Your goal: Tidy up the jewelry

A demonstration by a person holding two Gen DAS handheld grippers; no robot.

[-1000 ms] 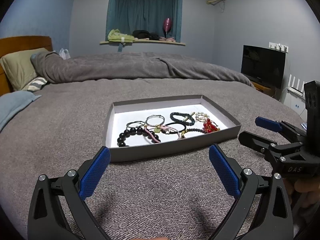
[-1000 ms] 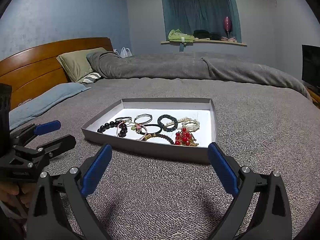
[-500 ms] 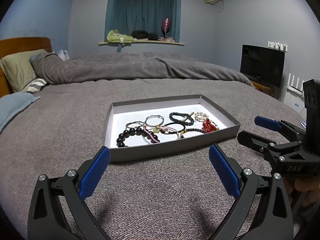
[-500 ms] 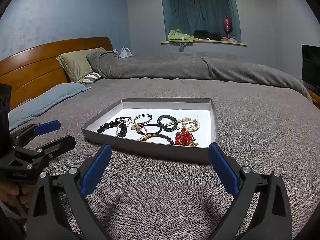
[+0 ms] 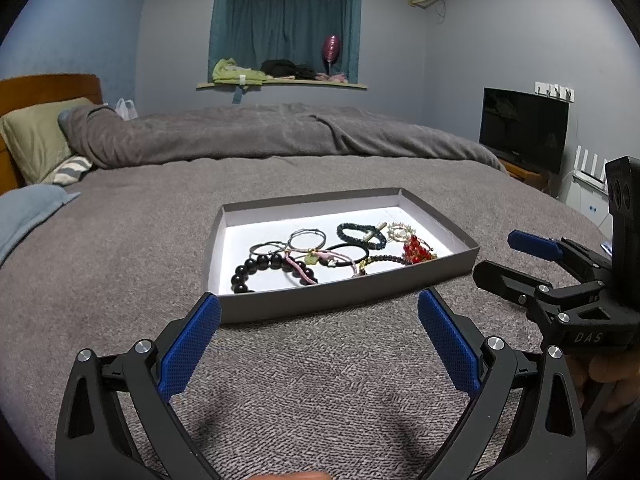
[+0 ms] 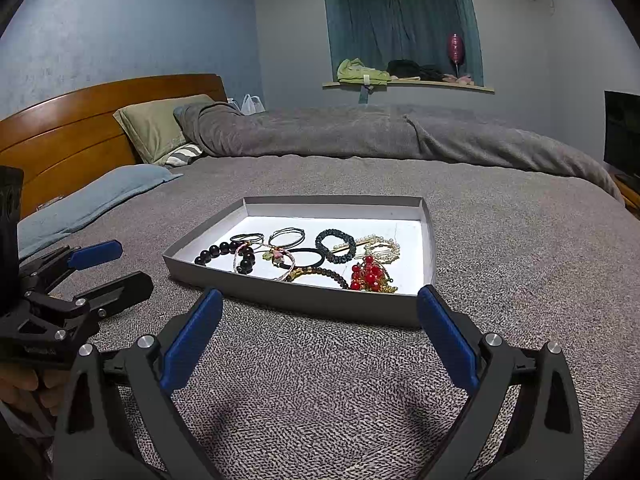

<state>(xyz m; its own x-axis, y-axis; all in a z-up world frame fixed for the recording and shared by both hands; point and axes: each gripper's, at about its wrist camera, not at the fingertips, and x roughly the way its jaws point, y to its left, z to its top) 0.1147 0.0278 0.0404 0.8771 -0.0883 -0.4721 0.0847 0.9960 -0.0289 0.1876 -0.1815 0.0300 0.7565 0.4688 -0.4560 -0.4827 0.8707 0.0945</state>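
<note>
Barely anything has shifted since the earlier frames: both claws hover over the bed [image 5: 120, 240], just short of the tray [image 5: 340, 300]. Left claw [image 5: 319, 312] and right claw [image 6: 320, 308] are spread wide, holding nothing. All the jewelry [image 6: 304, 258] sits tangled inside the tray. Could be sorted already or not; if picking, go for one loose loop like the black bead bracelet [image 5: 256, 266].

Grey bed [image 5: 320, 380] underfoot, rumpled grey duvet [image 5: 260, 132] at far side, green pillow [image 6: 160, 128] far left against wooden headboard [image 6: 80, 128], dark television [image 5: 524, 134] far right, curtained window [image 5: 286, 28] beyond.
</note>
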